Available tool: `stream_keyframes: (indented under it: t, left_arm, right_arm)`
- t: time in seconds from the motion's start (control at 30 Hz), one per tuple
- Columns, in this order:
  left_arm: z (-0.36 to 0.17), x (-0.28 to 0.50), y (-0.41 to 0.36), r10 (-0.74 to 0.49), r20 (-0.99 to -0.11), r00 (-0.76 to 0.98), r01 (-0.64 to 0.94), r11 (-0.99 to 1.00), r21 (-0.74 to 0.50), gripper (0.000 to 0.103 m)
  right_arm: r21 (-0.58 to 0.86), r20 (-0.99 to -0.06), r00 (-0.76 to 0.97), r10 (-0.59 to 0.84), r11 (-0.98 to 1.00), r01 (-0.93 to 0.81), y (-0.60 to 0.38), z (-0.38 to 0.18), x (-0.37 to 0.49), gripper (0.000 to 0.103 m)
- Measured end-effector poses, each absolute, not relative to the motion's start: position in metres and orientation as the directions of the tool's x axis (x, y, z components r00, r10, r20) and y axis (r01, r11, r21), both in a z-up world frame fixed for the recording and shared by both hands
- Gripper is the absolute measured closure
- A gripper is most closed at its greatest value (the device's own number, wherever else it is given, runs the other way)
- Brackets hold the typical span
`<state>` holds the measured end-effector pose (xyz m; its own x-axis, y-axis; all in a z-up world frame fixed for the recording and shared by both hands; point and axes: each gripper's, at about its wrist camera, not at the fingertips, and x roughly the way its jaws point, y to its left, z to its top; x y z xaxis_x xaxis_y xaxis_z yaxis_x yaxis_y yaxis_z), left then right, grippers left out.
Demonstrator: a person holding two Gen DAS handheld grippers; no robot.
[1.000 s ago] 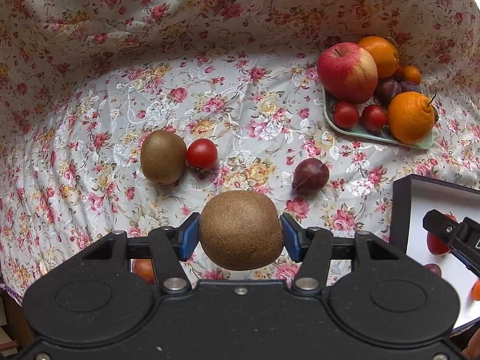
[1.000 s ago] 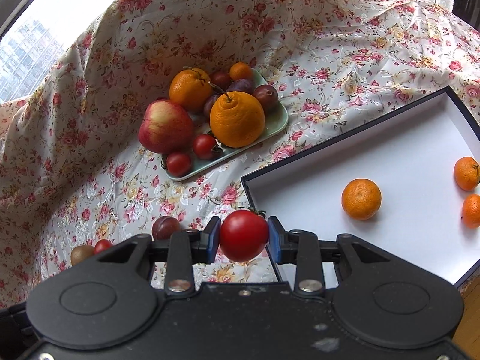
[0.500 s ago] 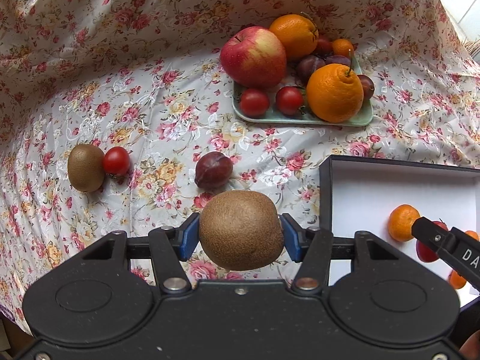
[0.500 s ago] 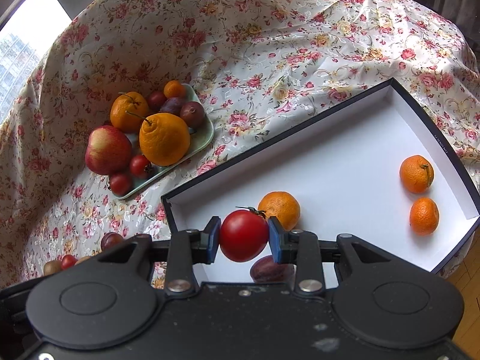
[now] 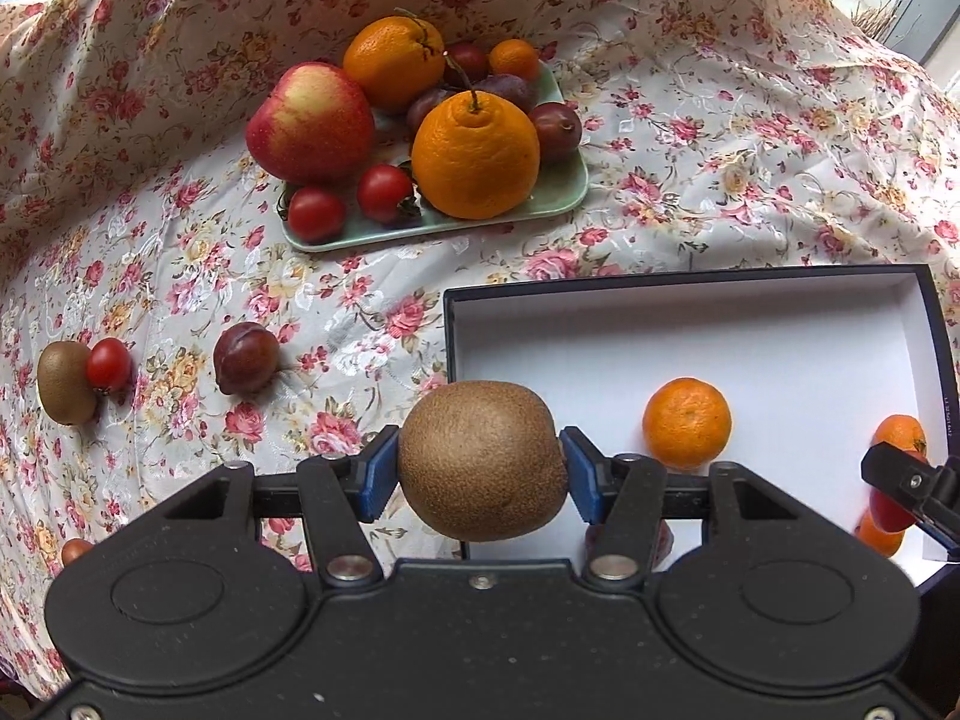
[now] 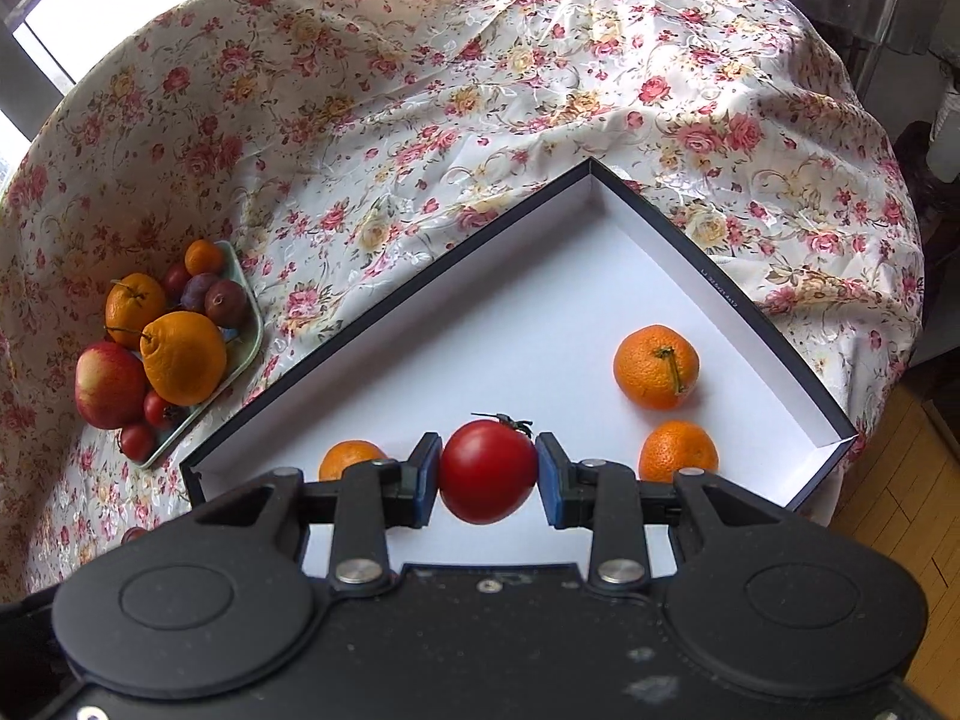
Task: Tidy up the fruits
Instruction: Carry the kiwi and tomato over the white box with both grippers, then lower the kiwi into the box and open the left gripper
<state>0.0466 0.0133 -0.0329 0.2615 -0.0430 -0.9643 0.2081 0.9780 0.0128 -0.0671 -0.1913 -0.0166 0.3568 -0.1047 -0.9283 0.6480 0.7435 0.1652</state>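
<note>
- Left gripper (image 5: 483,471): pads clamped on one kiwi (image 5: 483,461), held at the near-left corner of the box (image 5: 708,276).
- Right gripper (image 6: 487,471): pads clamped on one tomato (image 6: 487,471), held over the box (image 6: 384,324) interior.
- Box: dark rim, white floor; three mandarins, at 2 o'clock (image 6: 656,366), 3 o'clock (image 6: 678,451) and 9 o'clock (image 6: 350,459) of the tomato; the far corner at 12 o'clock is bare white.
- Green plate (image 5: 558,195), at 12 o'clock of the kiwi: one apple (image 5: 312,123), two large oranges, one small mandarin, two tomatoes, several plums.
- Loose on the floral cloth (image 5: 720,138), at 9 to 10 o'clock of the held kiwi: one plum (image 5: 246,358), one tomato (image 5: 108,365) touching one second kiwi (image 5: 65,383).
</note>
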Motion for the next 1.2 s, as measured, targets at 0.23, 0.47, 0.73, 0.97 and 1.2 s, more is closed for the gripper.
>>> stream_keyframes:
  t: [0.23,0.47,0.73,0.97,1.2]
  left_arm:
    - [-0.039,0.049,-0.016,-0.037,-0.960,0.277,0.229,0.973,0.029,0.042]
    - [-0.046,0.060,-0.022,-0.030,-0.960,0.278,0.197,0.980,0.027,0.042]
    - [-0.049,0.067,-0.016,-0.027,-0.959,0.281,0.172,0.985,0.023,0.043]
    - [-0.042,0.061,-0.019,-0.022,-0.947,0.321,0.205,0.978,0.046,0.044]
    - [-0.048,0.057,-0.017,-0.015,-0.956,0.293,0.215,0.975,0.051,0.044]
  right_arm:
    - [0.162,-0.932,0.341,-0.125,0.697,0.699,-0.229,-0.019,-0.087,0.069]
    - [0.172,-0.929,0.345,-0.135,0.669,0.723,-0.247,-0.019,-0.096,0.069]
    - [0.177,-0.927,0.355,-0.119,0.696,0.696,-0.241,-0.016,-0.096,0.069]
    - [0.177,-0.922,0.369,-0.117,0.722,0.669,-0.232,-0.012,-0.093,0.069]
    - [0.203,-0.923,0.376,-0.077,0.733,0.649,-0.225,-0.011,-0.087,0.068]
